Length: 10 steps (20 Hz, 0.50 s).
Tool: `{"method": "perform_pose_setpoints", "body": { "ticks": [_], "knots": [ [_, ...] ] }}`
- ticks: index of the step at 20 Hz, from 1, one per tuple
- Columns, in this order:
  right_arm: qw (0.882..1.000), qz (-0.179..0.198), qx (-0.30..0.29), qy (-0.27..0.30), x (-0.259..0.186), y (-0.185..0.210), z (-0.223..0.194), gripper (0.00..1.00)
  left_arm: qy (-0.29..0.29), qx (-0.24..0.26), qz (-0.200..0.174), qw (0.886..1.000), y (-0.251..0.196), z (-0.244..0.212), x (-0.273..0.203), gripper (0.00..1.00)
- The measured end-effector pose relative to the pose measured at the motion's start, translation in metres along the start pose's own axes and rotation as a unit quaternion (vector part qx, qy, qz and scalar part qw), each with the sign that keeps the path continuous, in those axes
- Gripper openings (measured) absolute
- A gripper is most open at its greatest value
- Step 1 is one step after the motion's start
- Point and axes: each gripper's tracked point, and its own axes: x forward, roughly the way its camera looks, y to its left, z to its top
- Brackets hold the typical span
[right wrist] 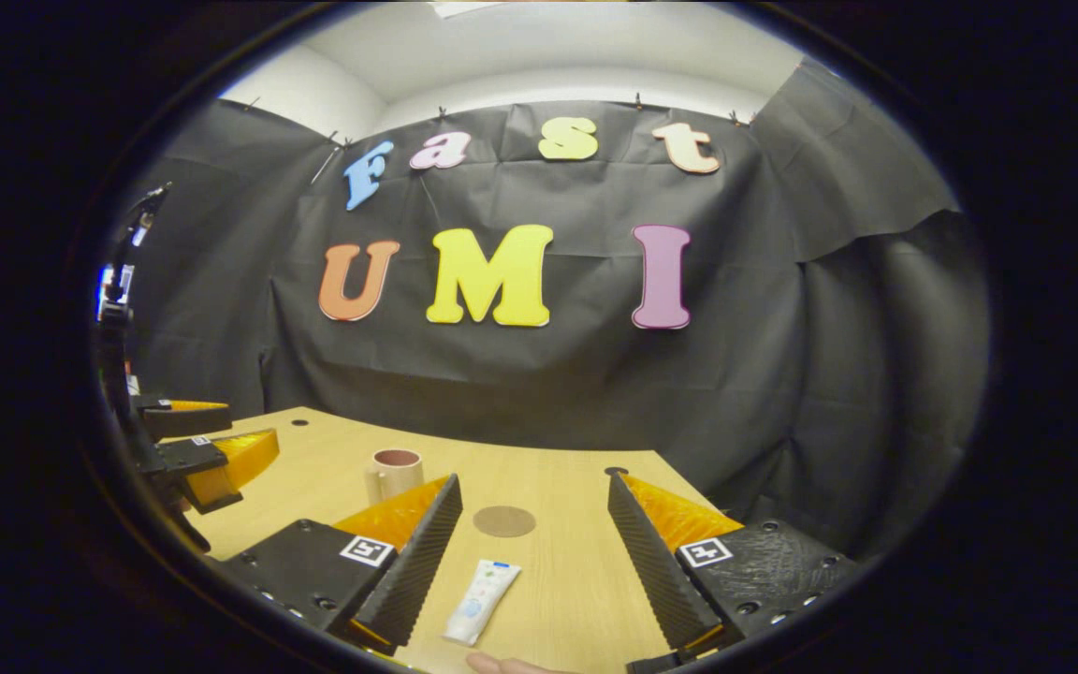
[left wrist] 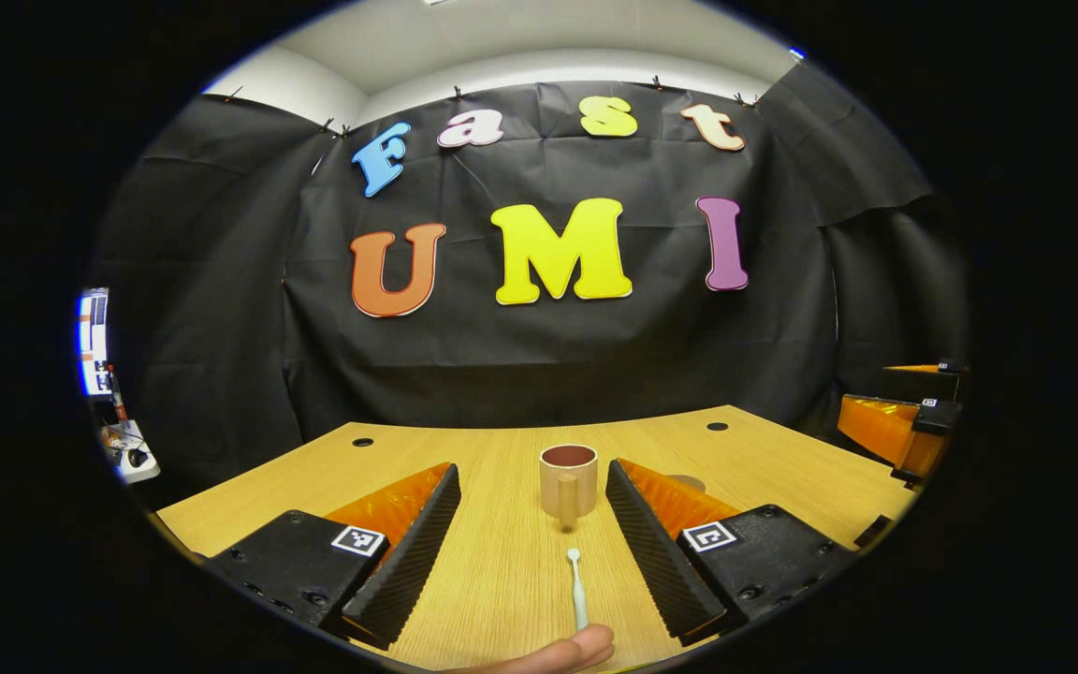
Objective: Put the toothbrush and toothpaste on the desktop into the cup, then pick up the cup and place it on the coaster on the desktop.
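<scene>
In the left gripper view a beige cup (left wrist: pixel 567 482) with a dark red inside stands upright on the wooden desktop (left wrist: pixel 502 580), handle toward me. A pale toothbrush (left wrist: pixel 577 590) lies in front of it, between the fingers of my open left gripper (left wrist: pixel 531 501). The coaster (left wrist: pixel 689 482) peeks out behind the right finger. In the right gripper view a white toothpaste tube (right wrist: pixel 482 600) lies between the fingers of my open right gripper (right wrist: pixel 534 510), with the round brown coaster (right wrist: pixel 503 520) just beyond it and the cup (right wrist: pixel 395 475) farther left.
The other gripper shows at the right edge (left wrist: pixel 904 426) of the left gripper view and at the left edge (right wrist: pixel 202 449) of the right gripper view. Cable holes (left wrist: pixel 362 441) mark the desk's far side. A fingertip (left wrist: pixel 558 651) shows at the bottom.
</scene>
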Motion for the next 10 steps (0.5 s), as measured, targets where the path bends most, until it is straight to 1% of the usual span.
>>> {"method": "perform_pose_setpoints", "body": {
  "ticks": [3, 4, 5, 6, 7, 8, 9, 10],
  "knots": [
    [1.000, -0.001, -0.002, 0.005, 0.001, -0.001, -0.004, 0.95, 0.033, -0.010, -0.015, 0.999, -0.007, -0.019, 0.005, 0.99],
    [1.000, -0.003, -0.001, 0.009, 0.004, -0.001, -0.007, 0.95, 0.060, -0.006, -0.026, 0.998, -0.014, -0.035, 0.009, 0.99],
    [1.000, -0.005, 0.000, 0.017, 0.006, -0.003, -0.011, 0.97, 0.105, -0.004, -0.033, 0.994, -0.020, -0.061, 0.012, 0.99],
    [1.000, -0.005, -0.001, 0.020, 0.008, -0.003, -0.014, 0.95, 0.130, -0.007, -0.037, 0.991, -0.024, -0.077, 0.013, 0.99],
    [1.000, -0.007, -0.002, 0.022, 0.009, -0.004, -0.015, 0.97, 0.153, -0.011, -0.042, 0.987, -0.027, -0.090, 0.014, 0.99],
    [1.000, -0.009, -0.004, 0.025, 0.010, -0.005, -0.018, 0.95, 0.180, -0.020, -0.045, 0.982, -0.031, -0.105, 0.014, 1.00],
    [1.000, -0.011, -0.004, 0.028, 0.013, -0.004, -0.020, 0.95, 0.196, -0.027, -0.050, 0.979, -0.034, -0.115, 0.015, 1.00],
    [0.999, -0.009, -0.004, 0.034, 0.015, -0.001, -0.025, 0.97, 0.215, -0.033, -0.052, 0.975, -0.038, -0.128, 0.018, 1.00]
  ]
}}
